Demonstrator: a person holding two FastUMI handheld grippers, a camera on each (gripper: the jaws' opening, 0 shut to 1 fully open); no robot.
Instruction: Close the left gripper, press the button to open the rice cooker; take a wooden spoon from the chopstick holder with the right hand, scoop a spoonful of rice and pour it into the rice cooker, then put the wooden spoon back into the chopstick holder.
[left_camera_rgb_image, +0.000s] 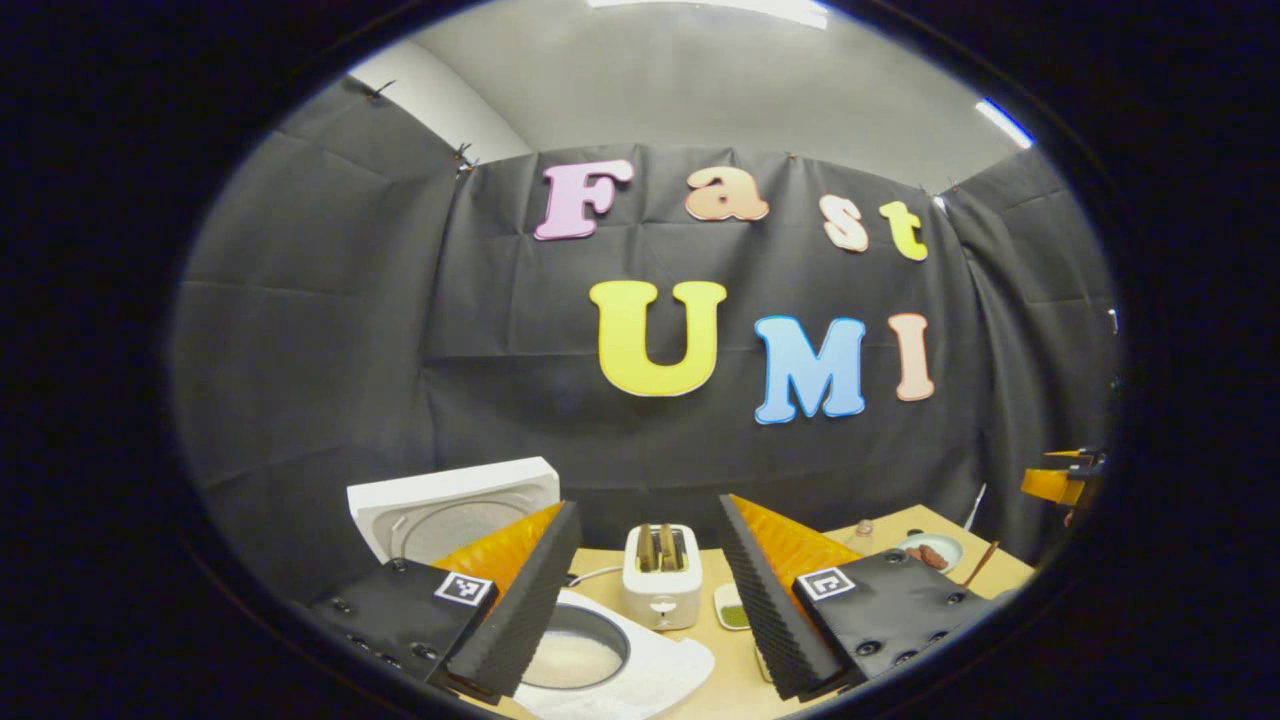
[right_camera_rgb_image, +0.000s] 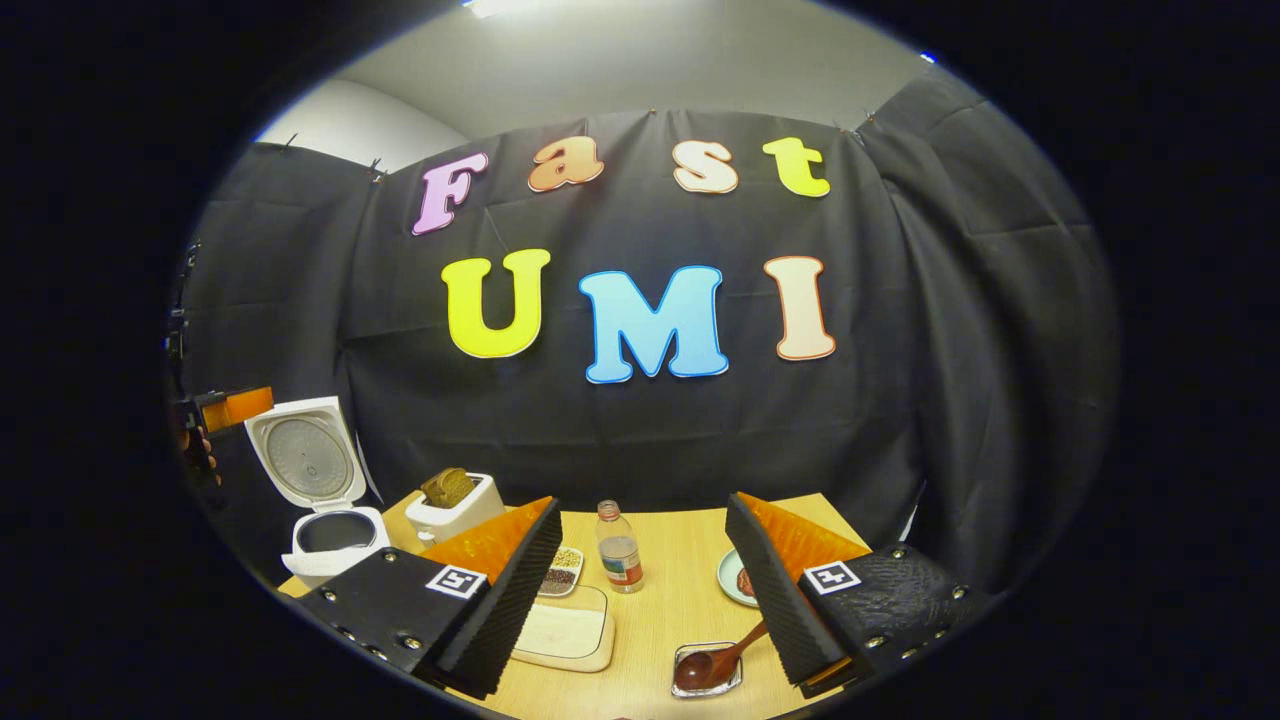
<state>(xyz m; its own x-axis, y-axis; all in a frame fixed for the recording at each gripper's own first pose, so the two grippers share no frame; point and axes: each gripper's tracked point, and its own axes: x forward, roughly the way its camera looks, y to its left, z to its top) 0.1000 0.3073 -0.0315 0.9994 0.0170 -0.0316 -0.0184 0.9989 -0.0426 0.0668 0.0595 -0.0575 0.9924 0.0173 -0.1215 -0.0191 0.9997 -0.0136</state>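
Note:
The white rice cooker (left_camera_rgb_image: 640, 675) stands just below my left gripper (left_camera_rgb_image: 648, 505), lid (left_camera_rgb_image: 450, 505) raised and a pale layer showing in its pot (left_camera_rgb_image: 572, 658). That gripper is open and holds nothing. In the right gripper view the cooker (right_camera_rgb_image: 322, 540) sits at the far left with its lid (right_camera_rgb_image: 305, 455) up. The wooden spoon (right_camera_rgb_image: 712, 662) lies in a small shiny holder (right_camera_rgb_image: 684, 688) on the table, its handle running behind the right finger. My right gripper (right_camera_rgb_image: 643, 500) is open above it. A flat tray of rice (right_camera_rgb_image: 560, 632) lies near its left finger.
A white toaster (left_camera_rgb_image: 662, 575) (right_camera_rgb_image: 455, 502) stands behind the cooker. A small bottle (right_camera_rgb_image: 620, 550), a dish of grains (right_camera_rgb_image: 562, 572) and a plate (right_camera_rgb_image: 730, 578) sit on the wooden table (right_camera_rgb_image: 670, 600). The other gripper (right_camera_rgb_image: 215, 412) and a hand show far left.

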